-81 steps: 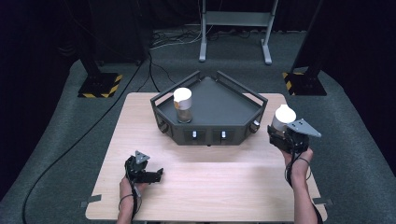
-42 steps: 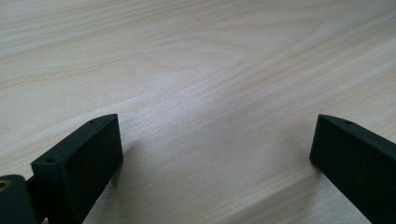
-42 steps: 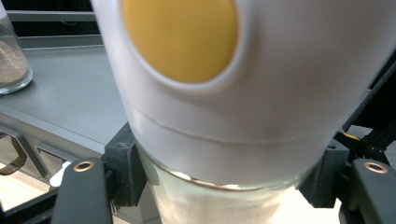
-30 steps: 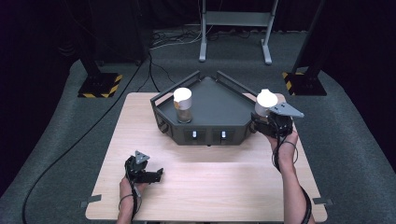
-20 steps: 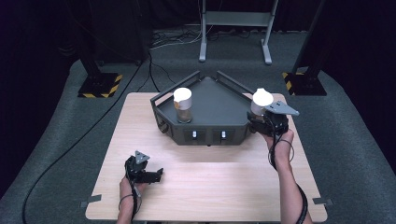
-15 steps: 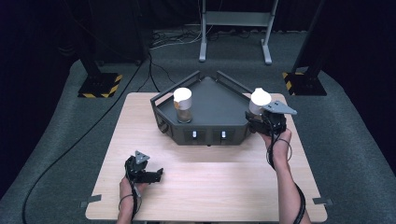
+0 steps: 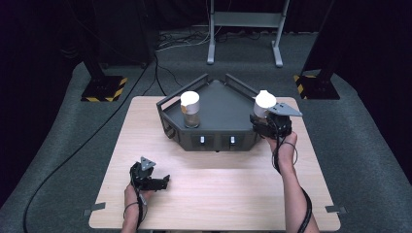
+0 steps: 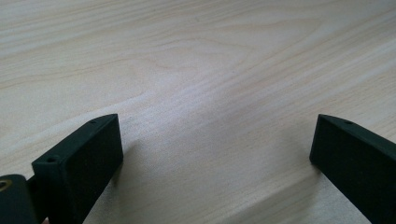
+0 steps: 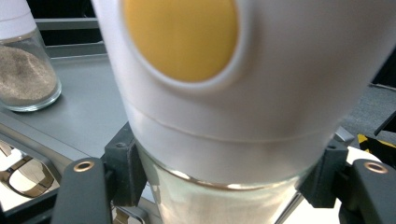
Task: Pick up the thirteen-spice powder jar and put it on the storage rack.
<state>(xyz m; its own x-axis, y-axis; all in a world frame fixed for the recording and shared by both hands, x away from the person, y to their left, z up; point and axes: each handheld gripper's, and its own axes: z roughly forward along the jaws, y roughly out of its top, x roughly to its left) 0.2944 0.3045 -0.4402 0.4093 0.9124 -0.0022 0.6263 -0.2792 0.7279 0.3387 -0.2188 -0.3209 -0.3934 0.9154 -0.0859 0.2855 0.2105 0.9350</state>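
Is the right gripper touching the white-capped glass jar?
Touching. Right gripper view: the right gripper has both black jaws pressed against the white-capped glass jar just below its cap.

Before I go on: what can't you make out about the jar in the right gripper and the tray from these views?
- Held jar, right gripper view: contents blurred, base cut off by the bottom edge.
- Jar's height over the tray, high view: hidden by the right gripper.
- Tray front markings: too small to read.

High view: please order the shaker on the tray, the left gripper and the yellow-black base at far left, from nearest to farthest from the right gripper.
From the right gripper:
1. Shaker, on the tray's left part.
2. Left gripper, low on the table's near left.
3. Yellow-black base, on the floor beyond the table's left corner.
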